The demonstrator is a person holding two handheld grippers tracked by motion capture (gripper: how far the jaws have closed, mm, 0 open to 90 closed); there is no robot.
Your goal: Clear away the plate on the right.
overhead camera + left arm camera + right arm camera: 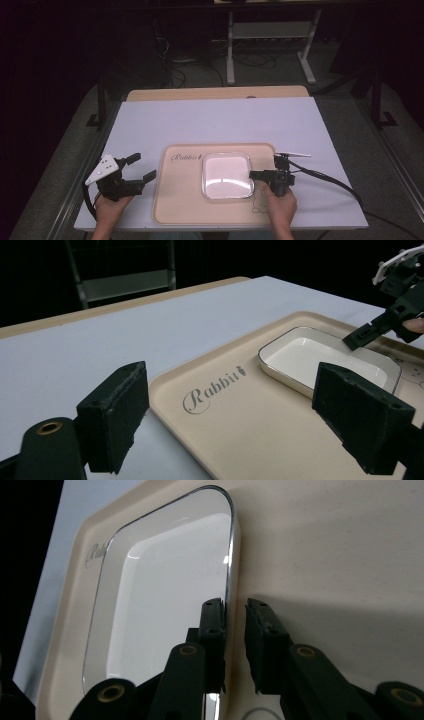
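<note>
I counted one dish (226, 175) on one tray (180, 200), on desk (150, 125). My right claw (234, 611) stood narrow astride dish's near rim, one jaw inside, one outside, pads not clearly pressing. My left claw (142, 167) hung wide, empty, just left of tray.

- white dish (226, 175), shiny silver rim, at right gripper (256, 175) jaws
- beige tray (182, 200) under it, dark "Rabbit" script and carrot mark
- pale lilac-white table cover (210, 120)
- black left gripper (139, 168), grey plate on top
</note>
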